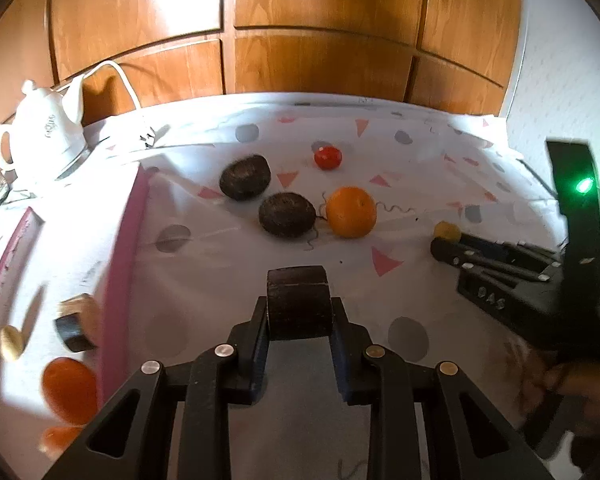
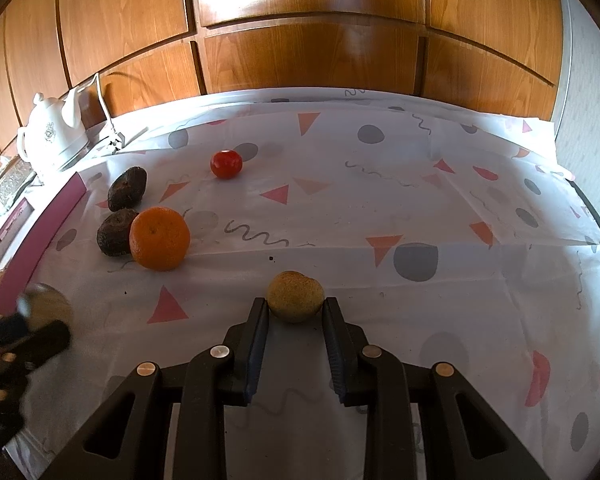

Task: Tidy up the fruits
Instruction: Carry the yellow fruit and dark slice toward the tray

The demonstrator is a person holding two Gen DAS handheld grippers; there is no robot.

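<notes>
Fruit count on cloth and tray

Cloth: two dark avocados [image 2: 127,189] [image 2: 115,232], one orange [image 2: 159,239], one red tomato [image 2: 226,164], one yellow-brown fruit [image 2: 296,296]. One dark chunk [image 1: 299,302] held. One white teapot [image 1: 48,132]. Pink tray [image 1: 128,240]: contents blurred, uncounted.

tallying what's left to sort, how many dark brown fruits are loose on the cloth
2: one toward the back left near the pink tray, the other just in front of it, touching the orange. More may be hidden outside the views.
</notes>
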